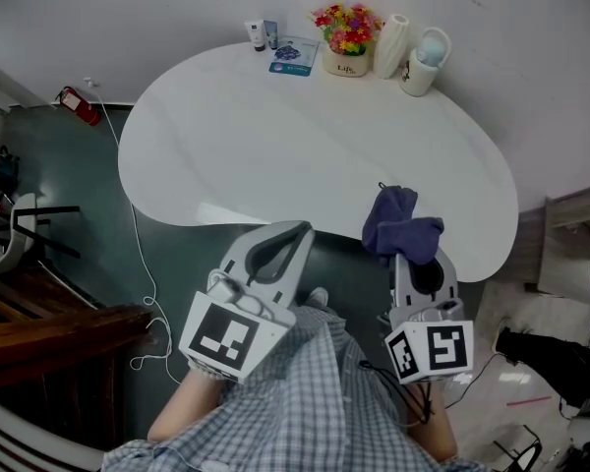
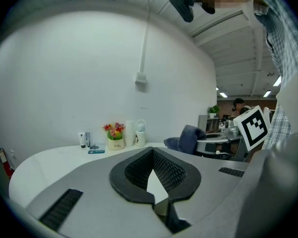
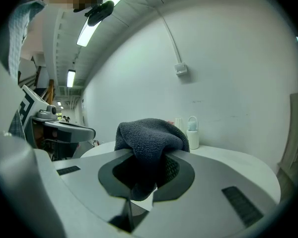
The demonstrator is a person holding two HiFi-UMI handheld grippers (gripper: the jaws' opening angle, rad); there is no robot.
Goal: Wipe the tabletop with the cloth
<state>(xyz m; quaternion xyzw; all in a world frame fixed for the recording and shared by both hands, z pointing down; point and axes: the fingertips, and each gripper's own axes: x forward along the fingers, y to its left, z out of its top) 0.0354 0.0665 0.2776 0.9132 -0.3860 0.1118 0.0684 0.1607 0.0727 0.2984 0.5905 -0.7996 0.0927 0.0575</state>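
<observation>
A dark blue cloth [image 1: 398, 223] is bunched up in my right gripper [image 1: 405, 251], which is shut on it over the near right edge of the white table [image 1: 275, 146]. In the right gripper view the cloth [image 3: 149, 140] bulges out above the jaws and hides most of the table behind. My left gripper [image 1: 297, 228] is shut and holds nothing; its tips sit at the table's near edge. In the left gripper view the jaws meet at the tip [image 2: 151, 150] and the cloth [image 2: 186, 139] shows to the right.
At the table's far edge stand two small bottles [image 1: 262, 34], a blue packet [image 1: 293, 56], a pot of flowers [image 1: 346, 35], a white vase [image 1: 390, 45] and a white mug [image 1: 423, 63]. A cable [image 1: 138, 244] runs over the dark floor at left. Wooden furniture [image 1: 39, 332] stands at lower left.
</observation>
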